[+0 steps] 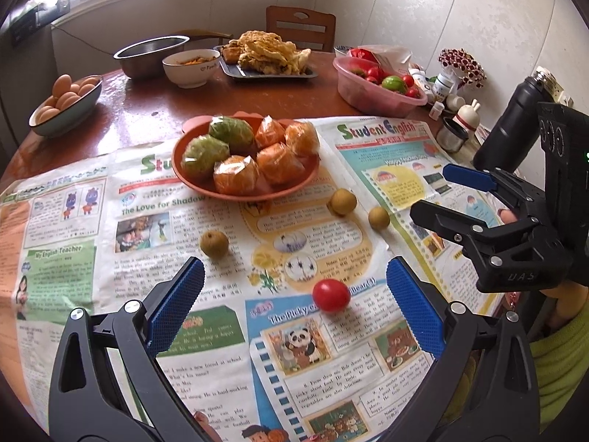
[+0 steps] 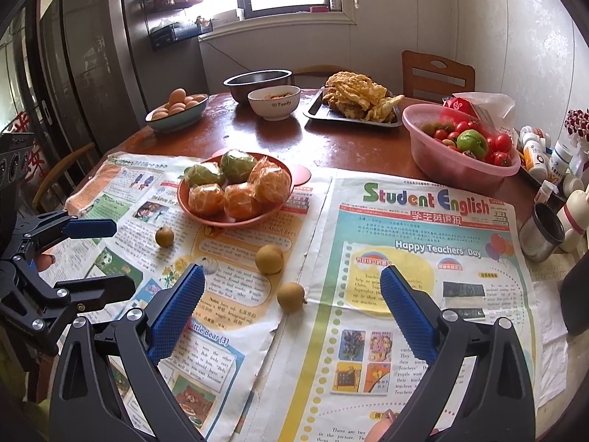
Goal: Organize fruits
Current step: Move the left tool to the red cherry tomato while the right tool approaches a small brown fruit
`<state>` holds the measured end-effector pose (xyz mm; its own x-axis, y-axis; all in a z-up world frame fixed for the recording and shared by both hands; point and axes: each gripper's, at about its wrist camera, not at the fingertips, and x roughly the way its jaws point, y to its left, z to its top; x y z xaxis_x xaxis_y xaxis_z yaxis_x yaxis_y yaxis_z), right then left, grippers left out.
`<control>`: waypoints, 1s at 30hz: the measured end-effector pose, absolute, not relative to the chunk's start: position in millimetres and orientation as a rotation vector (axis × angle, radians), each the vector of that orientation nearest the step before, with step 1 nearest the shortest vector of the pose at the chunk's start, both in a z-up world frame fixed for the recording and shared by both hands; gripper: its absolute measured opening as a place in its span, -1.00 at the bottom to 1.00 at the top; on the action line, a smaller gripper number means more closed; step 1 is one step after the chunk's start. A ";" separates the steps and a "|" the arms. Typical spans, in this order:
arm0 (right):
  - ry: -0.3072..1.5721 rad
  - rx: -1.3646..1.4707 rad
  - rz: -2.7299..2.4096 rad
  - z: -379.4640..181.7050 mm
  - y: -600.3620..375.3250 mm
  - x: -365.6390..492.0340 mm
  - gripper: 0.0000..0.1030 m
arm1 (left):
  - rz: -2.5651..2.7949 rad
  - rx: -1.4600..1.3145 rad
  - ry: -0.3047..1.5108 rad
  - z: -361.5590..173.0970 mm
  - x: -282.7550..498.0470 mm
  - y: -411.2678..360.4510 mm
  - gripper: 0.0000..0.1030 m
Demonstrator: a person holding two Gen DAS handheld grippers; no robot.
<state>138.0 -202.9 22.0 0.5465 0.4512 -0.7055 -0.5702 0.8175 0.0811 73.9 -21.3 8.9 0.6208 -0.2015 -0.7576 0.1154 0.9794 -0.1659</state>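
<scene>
A red tomato (image 1: 331, 294) lies on colourful printed newspaper (image 1: 331, 350); orange and green wrapped fruit fills a terracotta plate (image 1: 191, 180); the basin (image 2: 441, 162) is pink.

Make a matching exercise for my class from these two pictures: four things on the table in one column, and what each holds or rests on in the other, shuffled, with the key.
Things
1. red plate
2. pink basin
3. metal tray
4. cherry tomato

Holds or rests on
A. fried food
B. bare newspaper
C. wrapped oranges and green fruit
D. tomatoes and one green fruit

Pairs: 1-C, 2-D, 3-A, 4-B
</scene>
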 end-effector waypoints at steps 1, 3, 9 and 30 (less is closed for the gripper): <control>0.786 -0.171 0.606 20.7 -202.9 137.2 0.87 | -0.184 -0.104 0.885 7.0 72.9 -22.4 0.81; 0.789 -0.189 0.599 16.4 -202.3 136.1 0.87 | -0.188 -0.101 0.890 3.1 70.8 -23.9 0.81; 0.812 -0.218 0.583 1.5 -203.0 134.8 0.85 | -0.196 -0.103 0.915 -10.3 67.3 -27.2 0.81; 0.876 -0.254 0.578 -27.5 -194.7 148.3 0.32 | -0.240 -0.080 0.953 -31.2 69.2 -44.5 0.24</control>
<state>148.3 -194.7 -27.5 0.5009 0.3715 -0.7817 -0.5728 0.8194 0.0223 69.2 -44.5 -31.2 0.5547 -0.2382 -0.7973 0.1683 0.9705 -0.1729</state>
